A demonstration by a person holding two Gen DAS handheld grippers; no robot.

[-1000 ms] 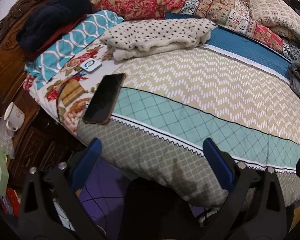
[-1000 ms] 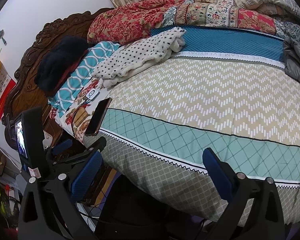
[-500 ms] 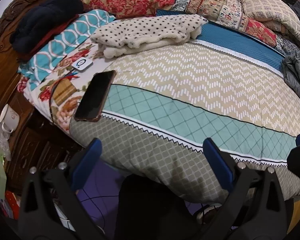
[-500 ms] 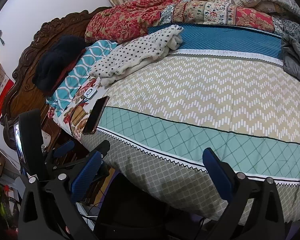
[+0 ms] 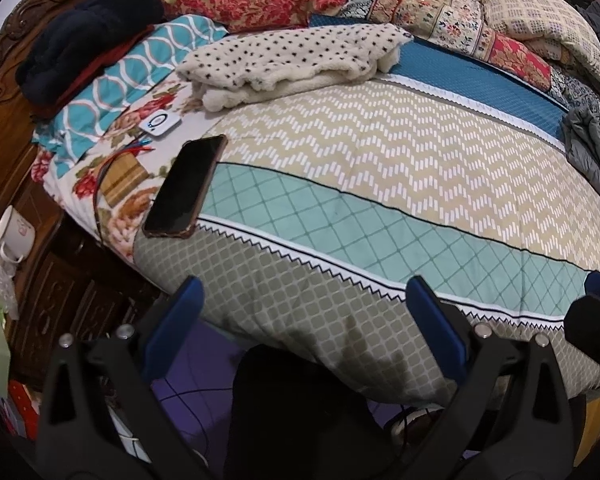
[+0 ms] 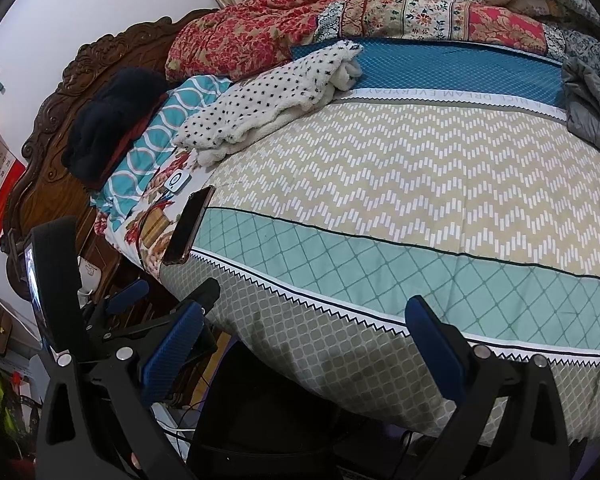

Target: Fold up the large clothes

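The left gripper and right gripper both gape wide, holding nothing, poised off the near edge of the patterned quilt. A folded polka-dot fleece garment lies far across the bed near the pillows, and a grey jacket sits at the right edge.

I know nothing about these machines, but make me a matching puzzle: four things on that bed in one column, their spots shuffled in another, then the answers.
Things:
1. phone
2. polka-dot garment
3. grey jacket
4. dark blue bundle

Places:
A. against the carved headboard
B. right edge of the bed
C. near edge, on the quilt's left end
D. folded, beside the teal pillow

Pairs: 1-C, 2-D, 3-B, 4-A
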